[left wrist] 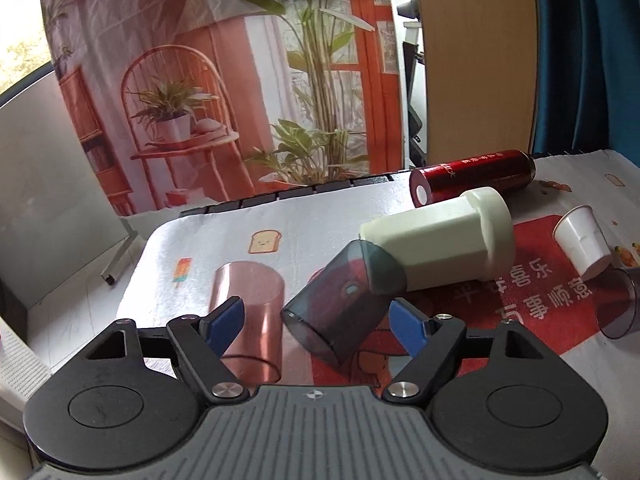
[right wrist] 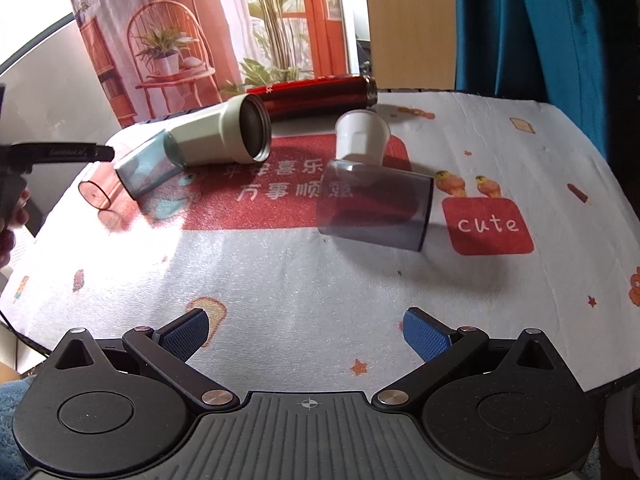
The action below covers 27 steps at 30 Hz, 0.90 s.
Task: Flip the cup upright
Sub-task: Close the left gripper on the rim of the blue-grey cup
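Note:
Several cups lie on their sides on the printed tablecloth (right wrist: 280, 288). In the left wrist view a blue-grey see-through cup (left wrist: 340, 304) lies tilted between my open left gripper's (left wrist: 316, 326) blue fingers, mouth toward the camera, with a gap on each side. A pink see-through cup (left wrist: 250, 312) lies by the left finger. A pale green cup (left wrist: 440, 240) lies behind. In the right wrist view my right gripper (right wrist: 306, 334) is open and empty above bare cloth. A dark see-through cup (right wrist: 376, 204) and a white paper cup (right wrist: 362, 136) lie ahead of it.
A red metal flask (left wrist: 472, 178) lies at the back of the table. A printed backdrop (left wrist: 224, 80) hangs behind, with a wooden panel (left wrist: 476, 52) and blue curtain (right wrist: 552, 28) to the right. The table's near edge curves at the right (right wrist: 608, 376).

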### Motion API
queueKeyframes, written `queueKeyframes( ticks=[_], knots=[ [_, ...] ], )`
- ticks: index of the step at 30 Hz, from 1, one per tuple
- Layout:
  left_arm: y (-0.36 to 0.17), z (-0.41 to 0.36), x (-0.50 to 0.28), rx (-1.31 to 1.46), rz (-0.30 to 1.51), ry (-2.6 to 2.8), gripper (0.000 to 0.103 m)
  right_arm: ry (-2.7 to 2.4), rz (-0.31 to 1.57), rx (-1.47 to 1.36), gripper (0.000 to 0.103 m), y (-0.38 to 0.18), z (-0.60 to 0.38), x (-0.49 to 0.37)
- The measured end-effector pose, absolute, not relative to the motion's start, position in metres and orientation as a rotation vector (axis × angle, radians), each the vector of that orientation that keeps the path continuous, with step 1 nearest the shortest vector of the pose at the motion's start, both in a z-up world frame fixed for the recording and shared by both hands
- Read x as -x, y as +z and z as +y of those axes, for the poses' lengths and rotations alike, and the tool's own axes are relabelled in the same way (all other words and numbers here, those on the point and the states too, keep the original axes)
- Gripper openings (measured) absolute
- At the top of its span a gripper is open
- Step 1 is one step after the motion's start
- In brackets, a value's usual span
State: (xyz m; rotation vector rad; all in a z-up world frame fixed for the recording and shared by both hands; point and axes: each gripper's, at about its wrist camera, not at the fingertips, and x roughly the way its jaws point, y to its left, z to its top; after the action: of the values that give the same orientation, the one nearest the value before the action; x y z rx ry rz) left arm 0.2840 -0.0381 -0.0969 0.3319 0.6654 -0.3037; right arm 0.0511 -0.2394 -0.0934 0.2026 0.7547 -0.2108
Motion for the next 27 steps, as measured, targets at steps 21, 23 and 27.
queueKeyframes(
  ticks=[21, 23, 27],
  knots=[
    [-0.14, -0.041, -0.355, -0.298, 0.816, -0.508, 0.082, -0.242, 0.832, -0.249, 0.103, -0.114, -0.259, -0.079],
    [-0.142, -0.041, -0.356, -0.296, 0.822, -0.512, 0.081, -0.243, 0.833, -0.254, 0.103, -0.115, -0.26, -0.079],
    [-0.142, -0.041, -0.355, -0.304, 0.818, -0.51, 0.081, -0.238, 0.84, -0.253, 0.103, -0.116, -0.259, -0.079]
  ],
)
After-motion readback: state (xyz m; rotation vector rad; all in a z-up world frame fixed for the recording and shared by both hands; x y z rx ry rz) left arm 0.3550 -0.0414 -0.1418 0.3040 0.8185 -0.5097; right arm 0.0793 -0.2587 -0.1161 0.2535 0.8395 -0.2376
